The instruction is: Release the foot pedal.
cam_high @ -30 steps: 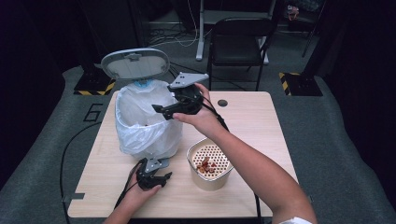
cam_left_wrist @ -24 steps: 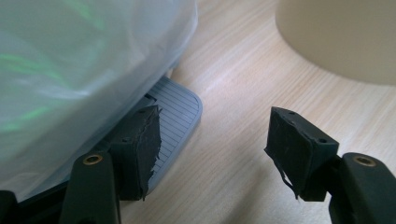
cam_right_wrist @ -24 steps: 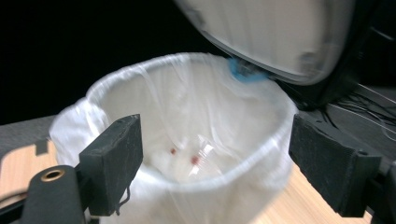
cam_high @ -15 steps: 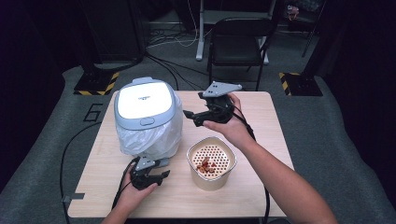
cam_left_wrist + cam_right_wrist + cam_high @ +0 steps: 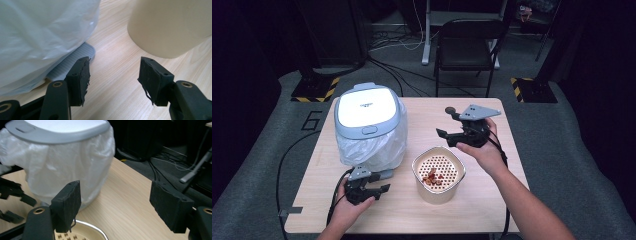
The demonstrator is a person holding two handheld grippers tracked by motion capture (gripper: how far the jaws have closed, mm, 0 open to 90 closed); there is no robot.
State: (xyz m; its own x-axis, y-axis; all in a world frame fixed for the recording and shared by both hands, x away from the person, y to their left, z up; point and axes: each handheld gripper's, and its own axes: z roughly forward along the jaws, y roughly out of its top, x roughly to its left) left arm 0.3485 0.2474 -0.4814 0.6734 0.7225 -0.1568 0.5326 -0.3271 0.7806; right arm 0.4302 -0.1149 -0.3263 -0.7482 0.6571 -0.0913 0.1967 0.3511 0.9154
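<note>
A pedal bin (image 5: 368, 107) with a grey-white lid, shut, and a white plastic liner (image 5: 70, 165) stands at the table's left. Its grey pedal (image 5: 72, 62) lies just ahead of my left gripper (image 5: 113, 67), which rests open and empty on the table (image 5: 382, 187). A cream container (image 5: 438, 175) with a perforated insert holds reddish-brown bits near the front middle. My right gripper (image 5: 446, 137) hovers open and empty above the table, behind the container and right of the bin, with its jaws (image 5: 115, 195) wide apart and pointed toward the liner.
The wooden table (image 5: 492, 200) has bare room at the right and front. A small dark round thing (image 5: 450, 110) lies near the back edge. A black chair (image 5: 467, 45) and cables stand on the floor behind the table.
The bin lid, raised a second ago, has come down shut. My right gripper has moved right and back, away from the bin's top. My left gripper stays by the pedal.
</note>
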